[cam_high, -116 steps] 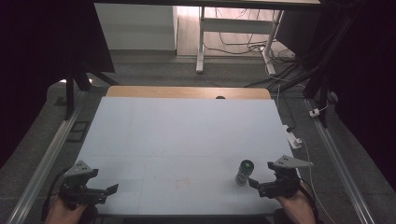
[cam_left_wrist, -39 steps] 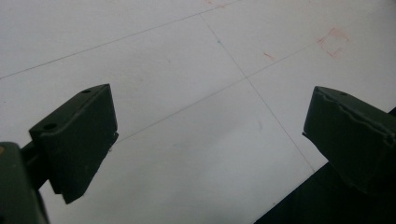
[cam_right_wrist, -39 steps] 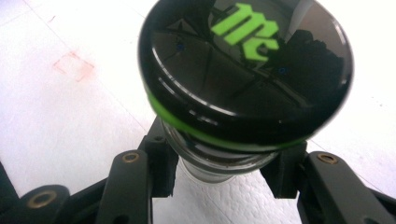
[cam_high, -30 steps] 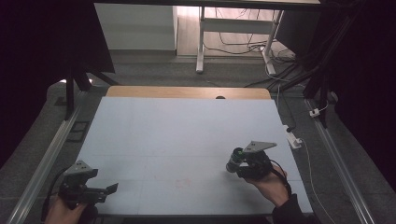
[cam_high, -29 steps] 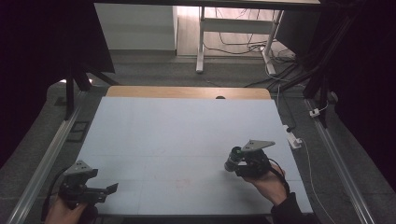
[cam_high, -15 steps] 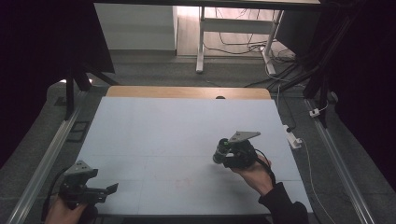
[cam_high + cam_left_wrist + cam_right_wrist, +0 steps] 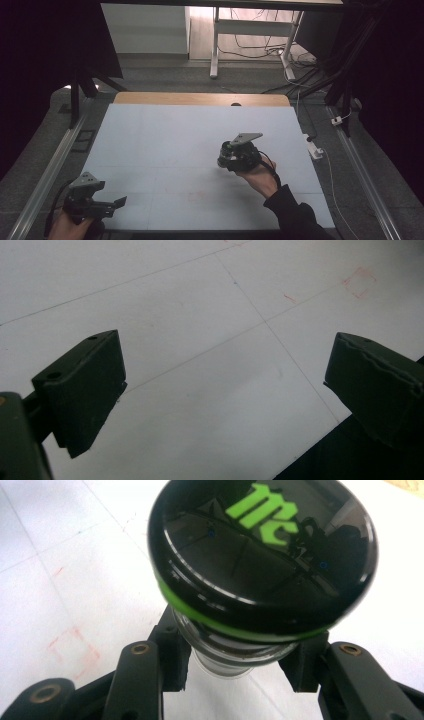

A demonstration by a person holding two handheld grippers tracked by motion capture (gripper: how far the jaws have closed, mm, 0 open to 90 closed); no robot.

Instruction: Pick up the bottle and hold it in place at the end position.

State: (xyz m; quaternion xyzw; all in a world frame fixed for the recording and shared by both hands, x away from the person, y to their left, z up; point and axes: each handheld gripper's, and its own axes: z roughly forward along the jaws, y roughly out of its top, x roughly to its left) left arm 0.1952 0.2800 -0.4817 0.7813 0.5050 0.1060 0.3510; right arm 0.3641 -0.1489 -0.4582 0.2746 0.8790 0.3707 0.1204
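A clear jar with a glossy black lid (image 7: 262, 550), green ring and green letter on top, is clamped by its glass body between the black jaws of my right gripper (image 7: 235, 667). In the high view that right gripper (image 7: 226, 159) holds the jar (image 7: 225, 156) above the middle-right of the white table top (image 7: 165, 140). My left gripper (image 7: 117, 202) rests at the table's front left corner, pointing right. Its two black fingers (image 7: 85, 390) stand wide apart over bare white surface, nothing between them.
Faint red marks (image 7: 357, 282) and thin pencil lines cross the white sheet. A wooden strip (image 7: 200, 98) edges the far side of the table. Metal rails (image 7: 45, 175) run along both sides, and a small white box with a cable (image 7: 316, 149) lies off the right edge.
The right gripper has carried the jar from the front right of the table leftward and farther in toward the middle. The left gripper has stayed put.
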